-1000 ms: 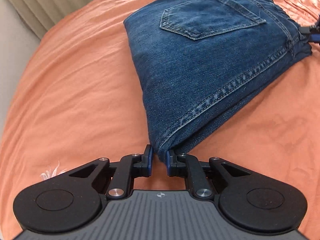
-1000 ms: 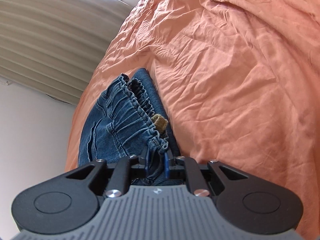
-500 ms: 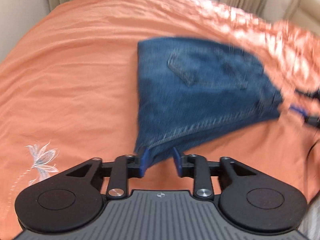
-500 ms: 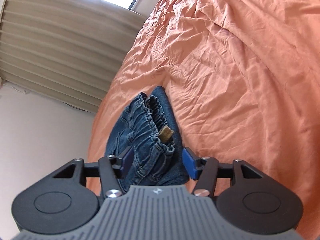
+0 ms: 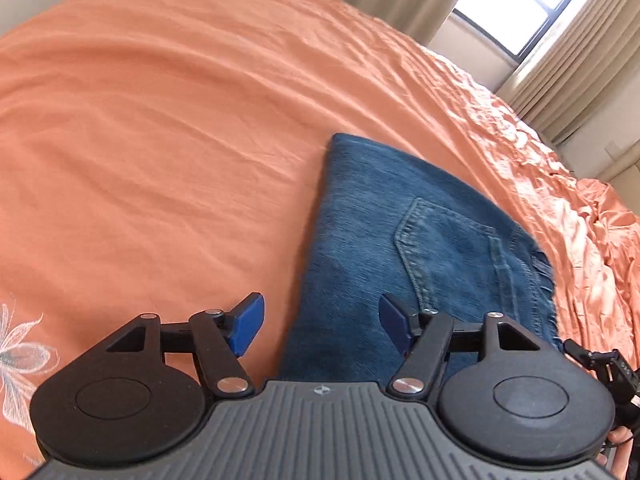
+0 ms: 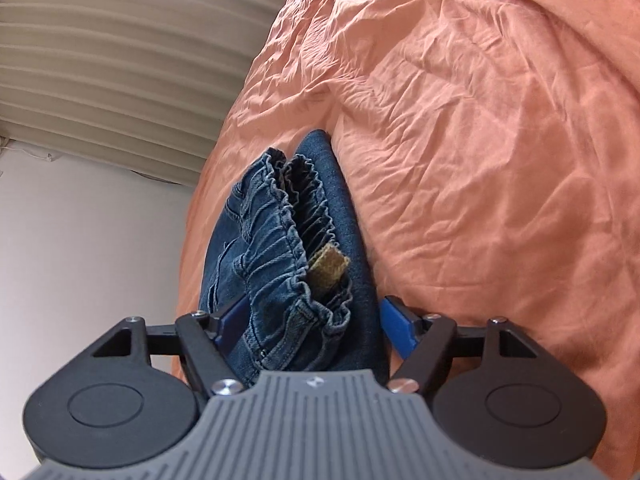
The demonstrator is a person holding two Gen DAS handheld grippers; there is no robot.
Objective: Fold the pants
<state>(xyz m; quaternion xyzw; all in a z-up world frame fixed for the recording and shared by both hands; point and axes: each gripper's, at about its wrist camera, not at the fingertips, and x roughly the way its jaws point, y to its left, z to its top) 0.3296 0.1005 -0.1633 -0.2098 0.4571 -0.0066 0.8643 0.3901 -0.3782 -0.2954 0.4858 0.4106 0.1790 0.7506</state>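
Note:
Folded blue denim pants (image 5: pixel 404 240) lie on the orange bedsheet (image 5: pixel 160 128), back pocket up. My left gripper (image 5: pixel 320 324) is open, its jaws wide apart over the pants' near left edge, holding nothing. In the right wrist view the pants (image 6: pixel 280 248) show their elastic waistband end with a tan label (image 6: pixel 326 268). My right gripper (image 6: pixel 316 328) is open, its blue pads on either side of the waistband, not clamping it.
The orange sheet (image 6: pixel 480 140) is wrinkled to the right. Beige curtains (image 5: pixel 568 80) and a window (image 5: pixel 516 4) stand beyond the bed. A white flower embroidery (image 5: pixel 20 352) marks the sheet at the near left. Pleated curtains (image 6: pixel 120 52) and a wall show left.
Both grippers have opened and let go of the pants. The left one released the folded corner, the right one the waistband. The pants now rest on the bed.

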